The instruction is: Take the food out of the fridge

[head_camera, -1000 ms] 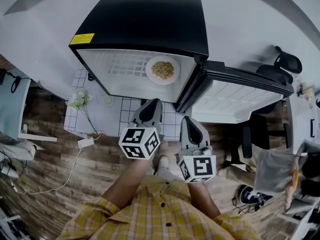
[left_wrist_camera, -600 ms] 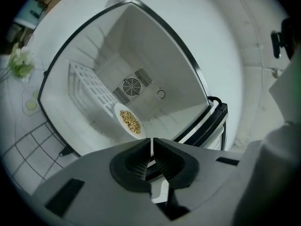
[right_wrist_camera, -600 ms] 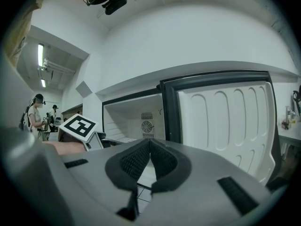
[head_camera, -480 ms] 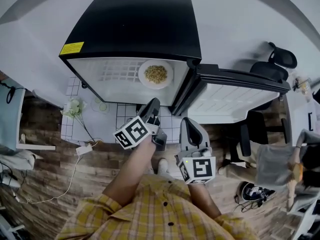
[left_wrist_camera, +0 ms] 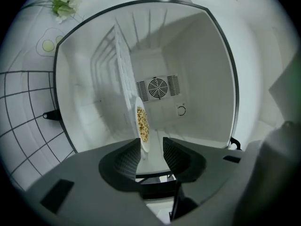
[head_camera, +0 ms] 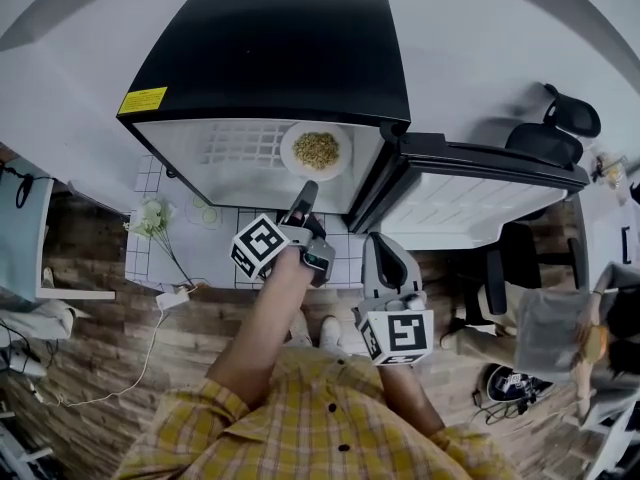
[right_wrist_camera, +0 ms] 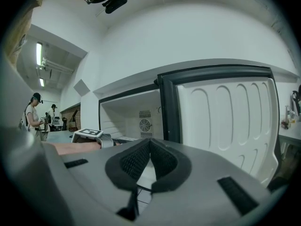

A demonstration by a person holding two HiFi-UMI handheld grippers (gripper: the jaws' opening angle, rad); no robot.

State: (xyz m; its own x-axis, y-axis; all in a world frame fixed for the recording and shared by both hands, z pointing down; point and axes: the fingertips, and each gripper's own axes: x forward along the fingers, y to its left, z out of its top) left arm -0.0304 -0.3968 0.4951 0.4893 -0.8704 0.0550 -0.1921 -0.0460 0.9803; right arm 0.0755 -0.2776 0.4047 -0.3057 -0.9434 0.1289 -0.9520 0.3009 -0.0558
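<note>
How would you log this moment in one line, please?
fridge: open; plate of food: on shelf; left claw: just opening, plate rim at its gap, ungripped; right claw: shut

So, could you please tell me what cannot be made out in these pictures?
- The food on the plate: head view, too small to name; a yellowish grainy heap.
- The plate's near rim: left gripper view, behind the left tool, whose jaws have just been opening; whether it sits between them cannot be told.
- The fridge, lower interior: right gripper view, covered by the right tool body and the person's left arm.
</note>
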